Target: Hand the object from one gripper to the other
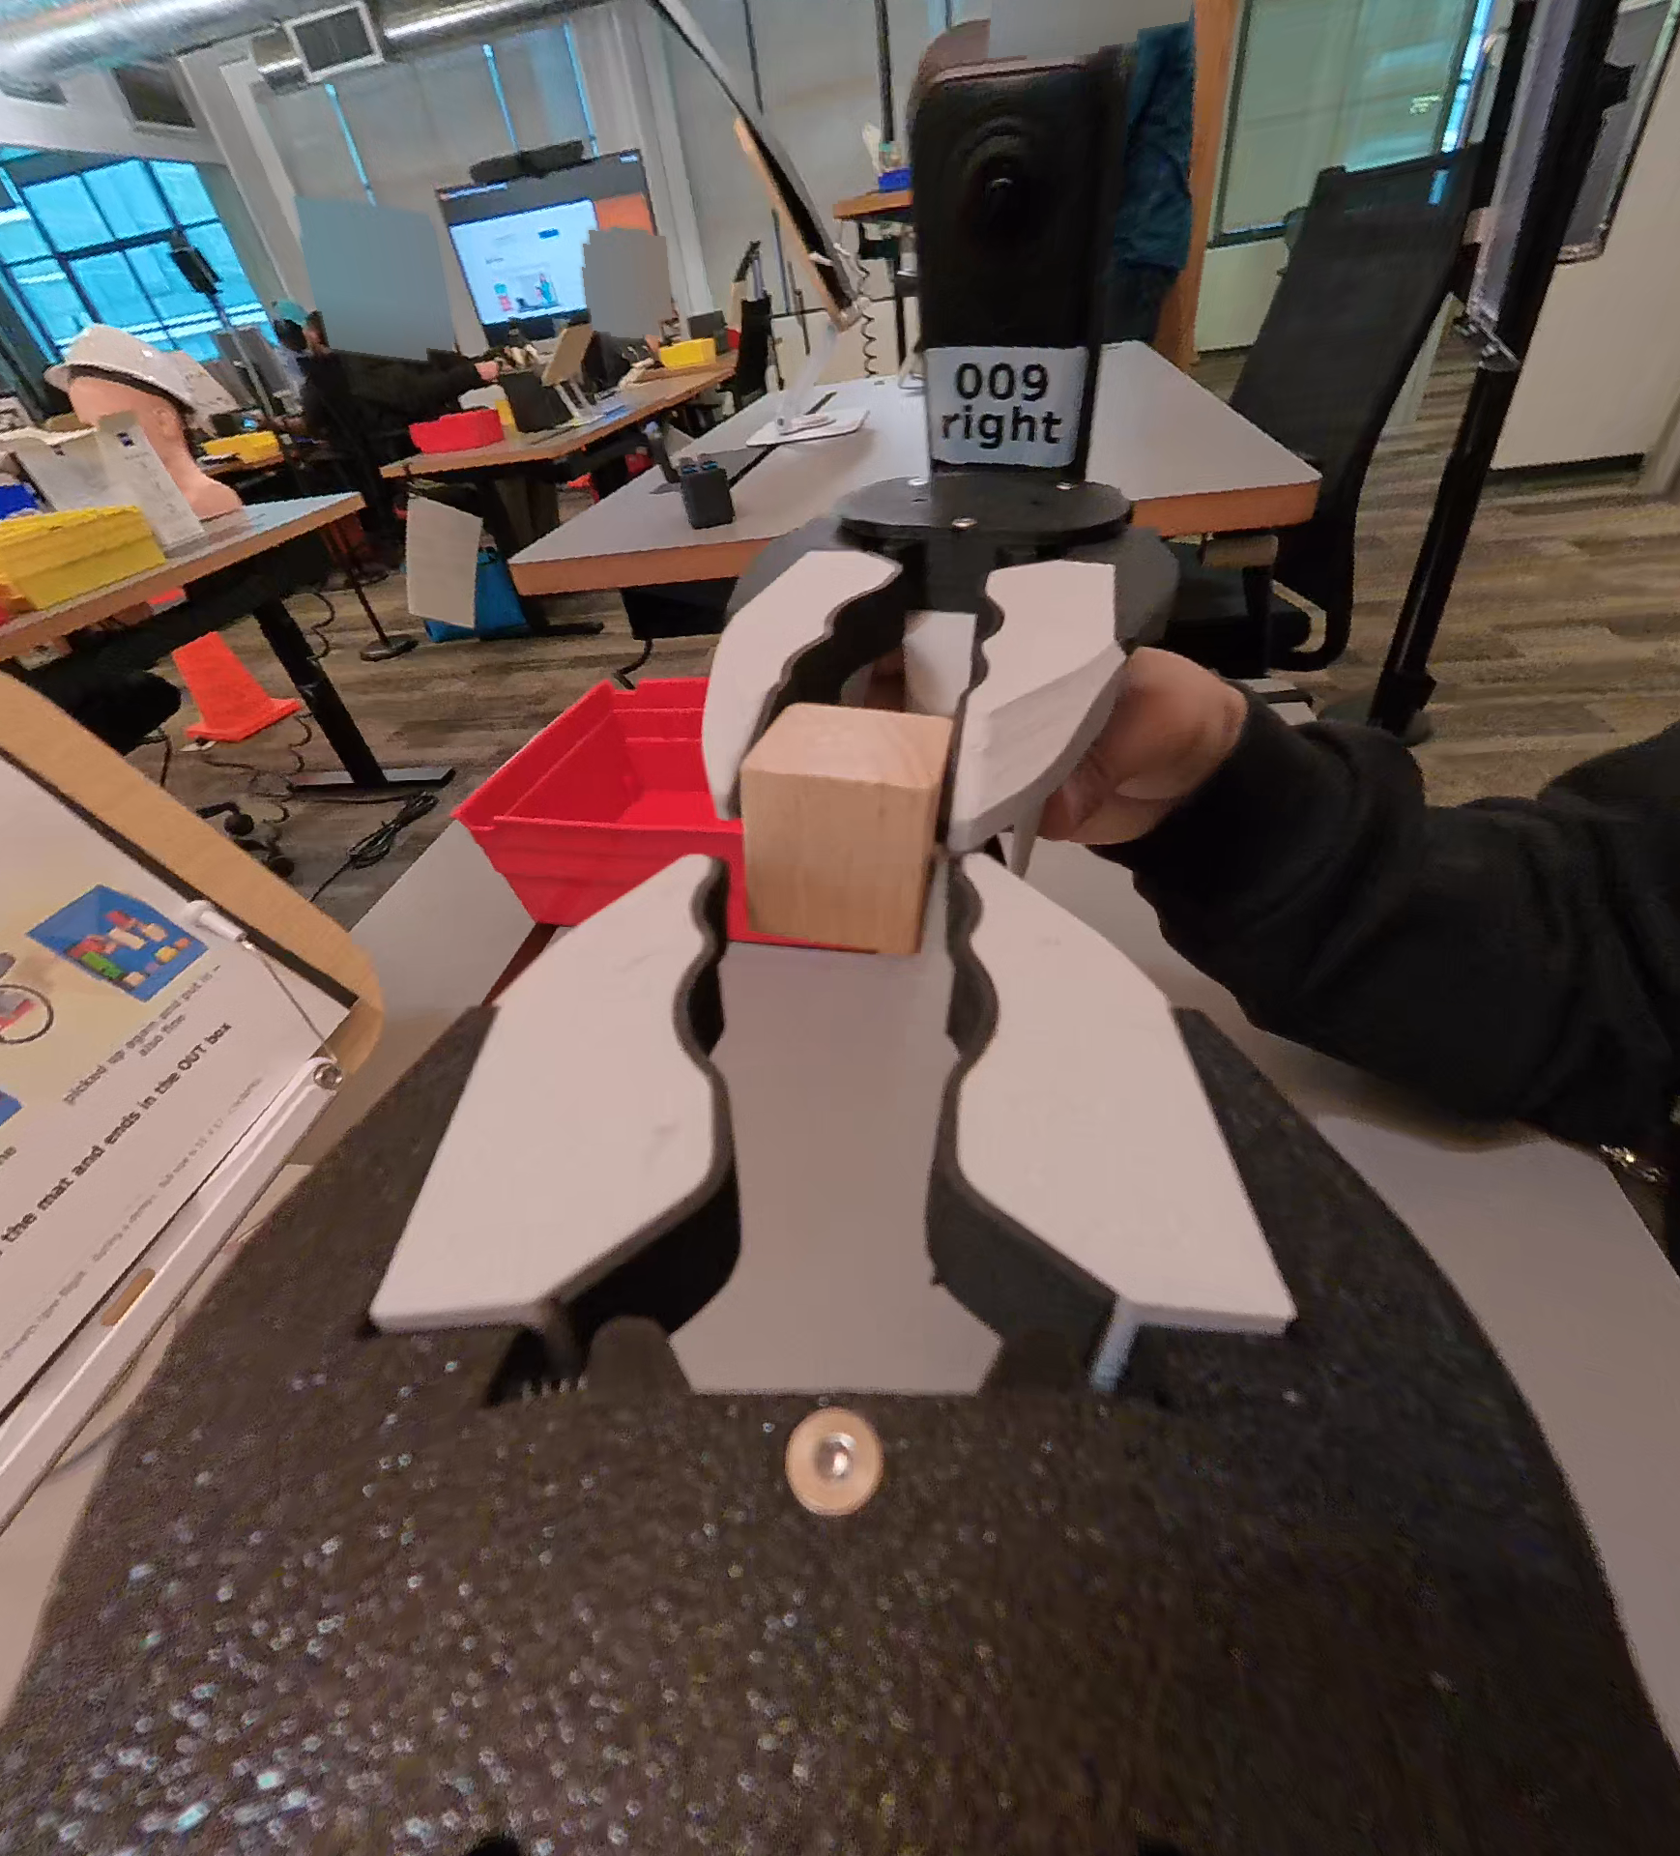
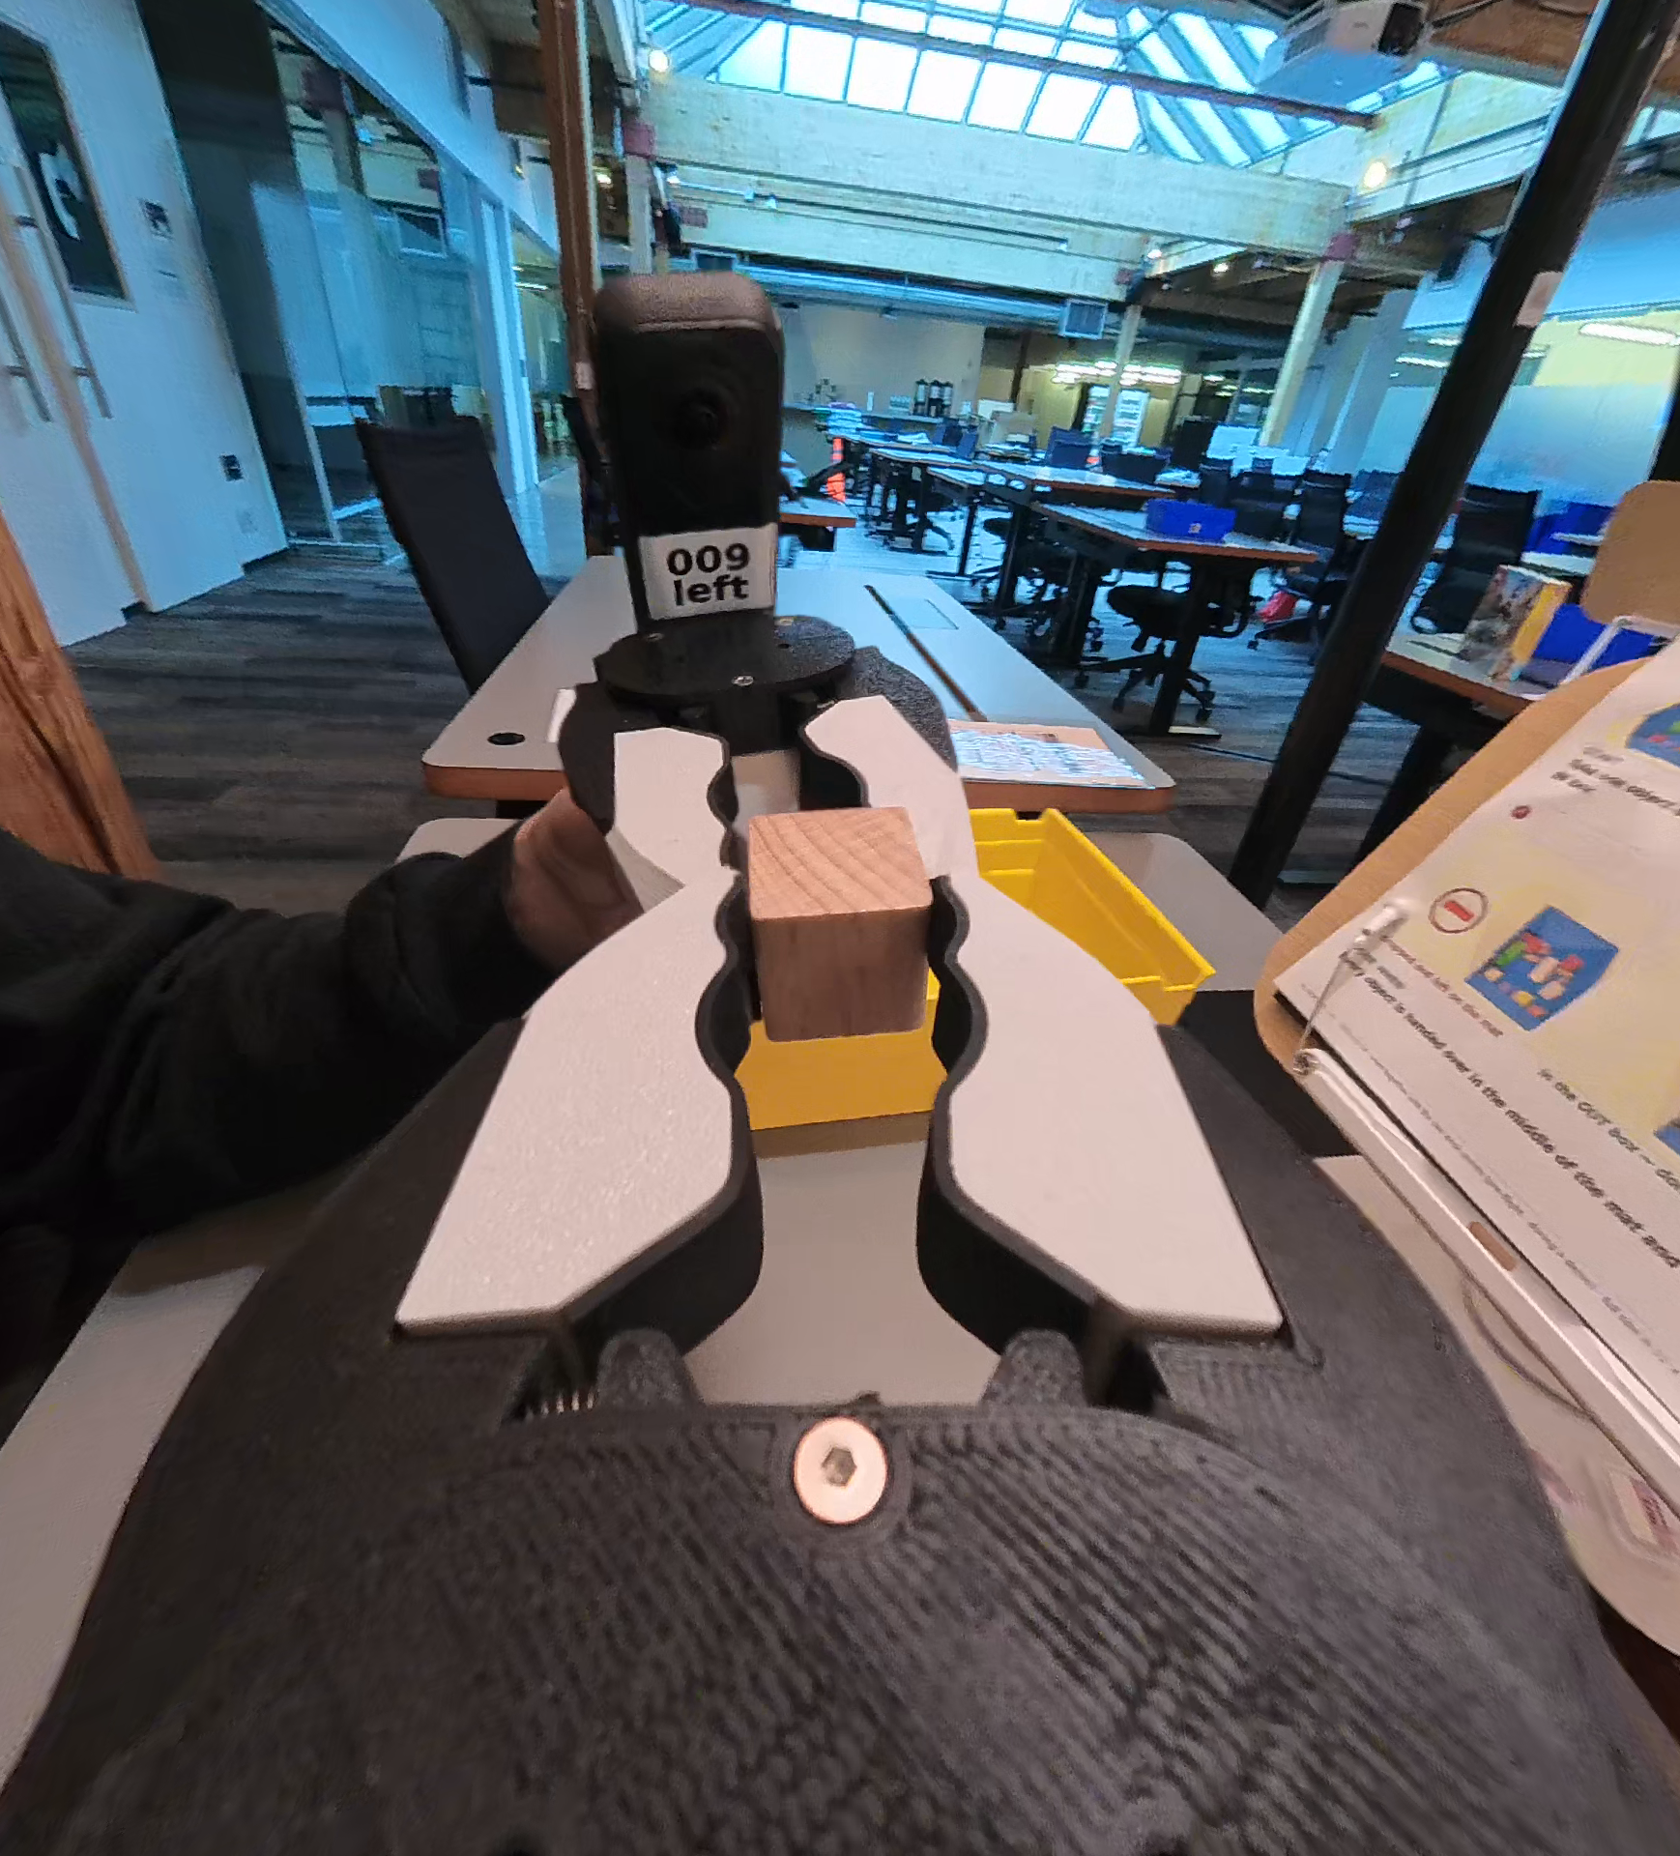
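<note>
Where the two grippers meet tip to tip at the centre of both wrist views, a plain wooden cube (image 1: 841, 829) is carried off the table between them. Right gripper (image 2: 836, 939): jaws part closed, both pads pressed on the cube's sides. Left gripper (image 1: 836, 904): jaws slightly wider than the cube; a gap shows at its left finger (image 1: 615, 1055), and contact at the other finger cannot be confirmed. Behind the cube, a red bin (image 1: 595, 803) sits left of centre in the left wrist view. A yellow bin (image 2: 1067, 924) sits right of centre in the right wrist view. An instruction sheet (image 2: 1569, 1004) stands at that frame's right edge.
</note>
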Motion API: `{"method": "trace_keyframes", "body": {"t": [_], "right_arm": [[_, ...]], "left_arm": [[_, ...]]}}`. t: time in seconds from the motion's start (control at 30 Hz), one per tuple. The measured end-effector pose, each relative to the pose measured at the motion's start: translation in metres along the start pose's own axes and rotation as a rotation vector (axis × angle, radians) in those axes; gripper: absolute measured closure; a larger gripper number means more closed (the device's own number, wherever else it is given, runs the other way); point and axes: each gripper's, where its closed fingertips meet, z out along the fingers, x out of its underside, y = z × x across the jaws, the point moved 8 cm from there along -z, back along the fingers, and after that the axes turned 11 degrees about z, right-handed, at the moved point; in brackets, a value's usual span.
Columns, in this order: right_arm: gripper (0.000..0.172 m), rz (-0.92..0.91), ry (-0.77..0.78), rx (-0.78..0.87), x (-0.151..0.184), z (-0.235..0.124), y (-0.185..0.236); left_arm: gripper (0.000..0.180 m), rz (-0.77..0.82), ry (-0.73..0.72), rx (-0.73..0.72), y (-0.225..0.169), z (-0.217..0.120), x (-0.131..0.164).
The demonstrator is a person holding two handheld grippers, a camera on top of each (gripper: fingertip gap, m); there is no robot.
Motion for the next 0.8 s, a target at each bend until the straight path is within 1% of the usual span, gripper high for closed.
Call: {"method": "trace_keyframes", "body": {"t": [0.03, 0.07, 0.13, 0.17, 0.23, 0.33, 0.4, 0.43, 0.5, 0.57, 0.7, 0.8], "right_arm": [[0.137, -0.006, 0.002, 0.014, -0.001, -0.002, -0.001], [0.137, -0.006, 0.004, 0.032, -0.002, -0.006, -0.003], [0.137, 0.012, -0.012, 0.122, -0.005, -0.022, -0.012], [0.137, 0.028, 0.004, 0.199, -0.006, -0.035, -0.019], [0.137, 0.039, 0.046, 0.47, -0.003, -0.073, -0.041], [0.137, 0.108, 0.135, 0.857, 0.012, -0.143, -0.068], [0.138, 0.23, 0.157, 1.011, 0.029, -0.185, -0.08], [0.137, 0.274, 0.142, 1.074, 0.036, -0.202, -0.084], [0.138, 0.347, 0.118, 1.143, 0.053, -0.228, -0.093], [0.138, 0.376, 0.105, 1.18, 0.068, -0.241, -0.104], [0.138, 0.41, 0.127, 1.194, 0.1, -0.241, -0.129], [0.138, 0.463, 0.2, 1.182, 0.119, -0.232, -0.142]], "left_arm": [[0.132, -0.009, 0.005, -0.014, 0.001, 0.0, 0.001], [0.128, -0.017, 0.021, -0.027, 0.003, 0.0, 0.002], [0.127, -0.026, 0.07, -0.057, 0.005, -0.001, 0.006], [0.128, -0.024, 0.086, -0.07, 0.006, -0.002, 0.007], [0.129, -0.03, 0.104, -0.084, 0.007, -0.003, 0.008], [0.131, -0.043, 0.12, -0.085, 0.008, -0.003, 0.011], [0.134, -0.059, 0.138, -0.078, 0.009, -0.001, 0.014], [0.135, -0.069, 0.15, -0.073, 0.009, 0.001, 0.016], [0.136, -0.072, 0.168, -0.06, 0.009, 0.004, 0.02], [0.136, -0.067, 0.179, -0.056, 0.008, 0.006, 0.021], [0.137, -0.073, 0.184, -0.035, 0.007, 0.012, 0.025], [0.137, -0.08, 0.202, -0.031, 0.007, 0.015, 0.029]]}}
